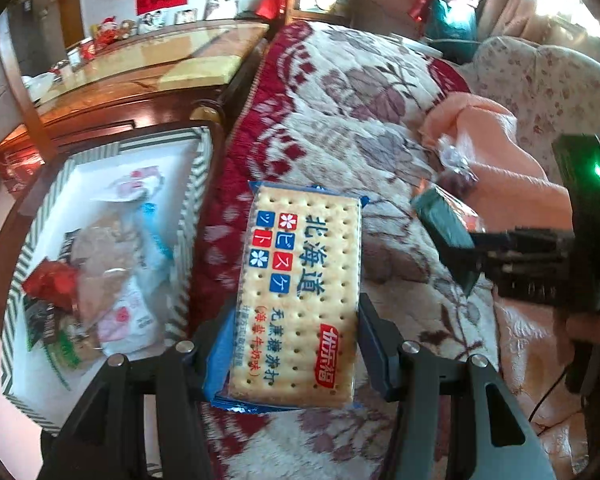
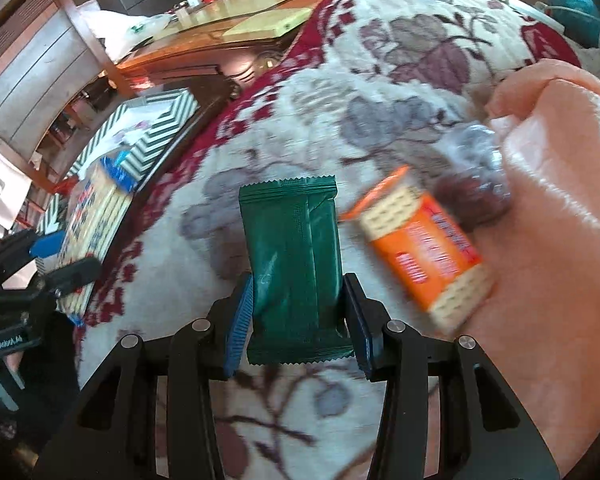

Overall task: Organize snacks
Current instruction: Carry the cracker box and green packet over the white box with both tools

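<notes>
Left hand-held gripper [image 1: 292,344]: clamped on cracker packet [image 1: 300,296], blue-edged wrapper, cracker print, blue and red lettering; blue pads pressing both long sides near the packet's near end; held above floral blanket [image 1: 340,100].

Right hand-held gripper [image 2: 298,320]: clamped on green wrapper [image 2: 292,264], dark green foil, crimped ends, back seam facing up; ribbed blue pads [image 2: 240,324] against both sides of its lower half; held above the same floral blanket.

Striped box [image 1: 186,216]: green-and-white diagonal-stripe walls, white interior; to the left of the cracker packet, beside the blanket's red border. Contents: mixed snack packets, among them a red foil packet [image 1: 50,284], clear and pink-printed bags; exact count unclear.

Orange packet [image 2: 424,248]: cracker print at both ends, blurred; to the right of the green wrapper, lying on the blanket against peach cloth [image 2: 560,200].

Clear bag [image 2: 476,176]: dark reddish contents, just beyond the orange packet, at the peach cloth's edge.

Wooden surface [image 1: 140,64]: glossy top, beyond the striped box; small jars and ornaments at its far end.
</notes>
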### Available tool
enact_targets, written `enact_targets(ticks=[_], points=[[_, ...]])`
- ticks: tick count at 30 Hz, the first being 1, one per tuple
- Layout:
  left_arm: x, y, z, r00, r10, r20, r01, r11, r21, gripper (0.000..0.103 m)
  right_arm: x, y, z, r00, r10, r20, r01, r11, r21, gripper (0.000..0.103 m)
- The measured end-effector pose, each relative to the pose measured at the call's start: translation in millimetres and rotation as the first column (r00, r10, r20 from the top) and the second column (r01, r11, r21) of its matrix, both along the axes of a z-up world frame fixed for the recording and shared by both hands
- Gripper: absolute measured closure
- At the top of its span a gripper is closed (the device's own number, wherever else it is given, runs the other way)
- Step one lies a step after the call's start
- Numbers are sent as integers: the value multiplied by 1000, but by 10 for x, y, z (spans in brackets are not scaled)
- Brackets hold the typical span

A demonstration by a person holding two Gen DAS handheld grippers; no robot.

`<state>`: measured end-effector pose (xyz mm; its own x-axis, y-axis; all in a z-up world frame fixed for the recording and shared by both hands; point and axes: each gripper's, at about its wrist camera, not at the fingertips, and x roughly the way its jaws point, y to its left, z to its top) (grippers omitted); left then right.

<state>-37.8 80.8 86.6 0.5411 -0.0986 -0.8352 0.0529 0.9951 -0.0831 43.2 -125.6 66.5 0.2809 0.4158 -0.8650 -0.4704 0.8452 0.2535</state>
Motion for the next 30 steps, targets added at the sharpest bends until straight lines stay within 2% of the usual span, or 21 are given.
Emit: enact_targets(ticks=[11, 30], points=[[-95, 530, 120, 992, 118, 41, -119, 993, 21, 45, -115, 603, 114, 997, 76, 1, -76, 997, 34, 60], [-150, 1474, 138, 958, 282, 51, -284, 958, 38, 45, -178, 1661, 364, 972, 234, 33, -235, 972, 6, 60]])
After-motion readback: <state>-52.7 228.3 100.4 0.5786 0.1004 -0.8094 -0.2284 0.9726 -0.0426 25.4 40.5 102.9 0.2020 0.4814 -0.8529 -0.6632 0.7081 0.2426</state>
